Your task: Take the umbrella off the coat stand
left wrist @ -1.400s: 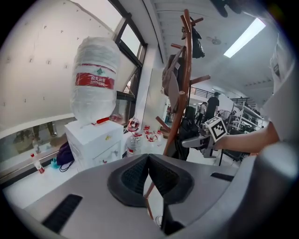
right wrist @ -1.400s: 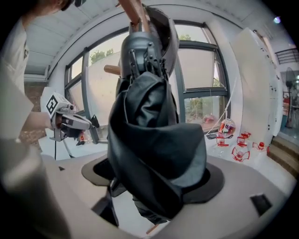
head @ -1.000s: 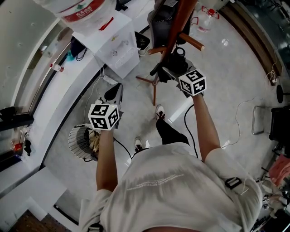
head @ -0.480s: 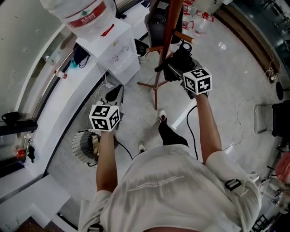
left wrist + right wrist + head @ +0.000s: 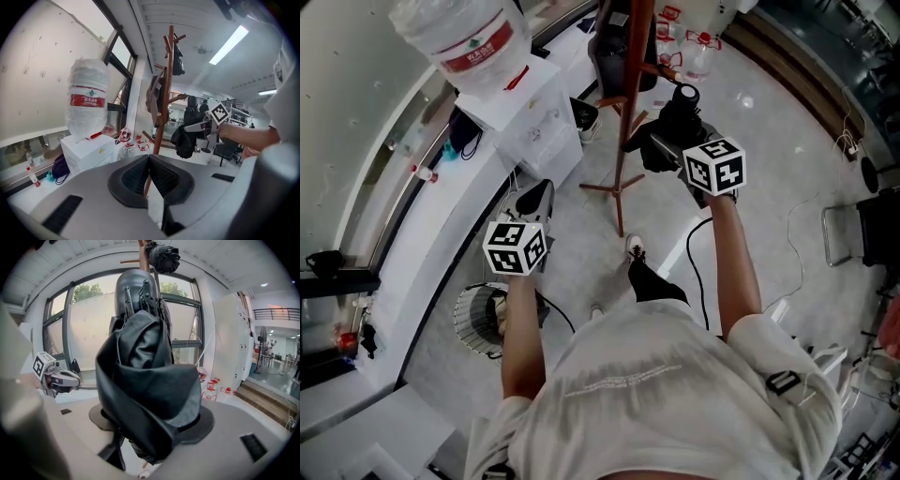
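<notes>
We have the right gripper (image 5: pixel 673 148) clamped on the folded black umbrella (image 5: pixel 680 117), its jaws pressed into the bunched cloth. The umbrella sits just beside the coat stand (image 5: pixel 639 56), on the right hand's side. Its long axis runs up and away from the jaws toward a peg (image 5: pixel 177 98). The coming move turns on that, we judge: the top end has to clear the peg before the umbrella comes away.

The left gripper (image 5: pixel 538 194) hangs lower and well apart from the coat stand, with its jaws together on nothing, so the right hand is plainly the nearer.

The right gripper view is mostly cloth (the umbrella's round end shows near the top, close to the coat stand) and does not show whether anything is hooked. The left gripper view gives the side-on look, with the umbrella hanging beside the coat stand under the peg. Contact there is too small to judge.
</notes>
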Available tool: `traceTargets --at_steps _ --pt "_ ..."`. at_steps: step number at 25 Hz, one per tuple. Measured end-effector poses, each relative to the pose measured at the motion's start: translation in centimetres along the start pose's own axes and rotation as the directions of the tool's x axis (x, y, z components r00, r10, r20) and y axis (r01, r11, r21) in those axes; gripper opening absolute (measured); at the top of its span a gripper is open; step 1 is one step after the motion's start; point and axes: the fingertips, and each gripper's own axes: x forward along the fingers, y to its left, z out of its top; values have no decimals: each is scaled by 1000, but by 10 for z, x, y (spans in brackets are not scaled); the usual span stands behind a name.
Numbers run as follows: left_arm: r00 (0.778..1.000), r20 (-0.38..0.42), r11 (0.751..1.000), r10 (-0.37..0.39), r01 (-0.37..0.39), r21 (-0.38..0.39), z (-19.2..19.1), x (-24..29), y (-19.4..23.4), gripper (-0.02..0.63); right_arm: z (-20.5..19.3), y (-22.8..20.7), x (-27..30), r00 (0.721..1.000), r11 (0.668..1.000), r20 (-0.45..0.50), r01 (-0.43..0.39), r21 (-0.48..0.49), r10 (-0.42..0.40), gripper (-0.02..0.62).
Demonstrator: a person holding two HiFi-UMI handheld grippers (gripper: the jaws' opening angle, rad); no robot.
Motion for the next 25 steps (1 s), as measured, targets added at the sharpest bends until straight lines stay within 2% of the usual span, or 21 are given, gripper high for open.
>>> traceTargets --at_steps 8,13,19,25 --pt "998 51 999 -38 36 39 16 -21 -8 15 4 5 -65 992 993 40 120 4 -120 305" --pt "995 76 990 -72 63 123 30 -38 -28 15 -2 17 -121 978 980 62 199 10 -199 305" --pt "987 115 973 -114 88 212 44 -69 -60 15 -15 49 -189 960 964 90 268 0 -267 304" --pt "978 156 964 -139 97 249 48 -103 -87 15 -30 91 -238 949 955 113 296 12 -295 304"
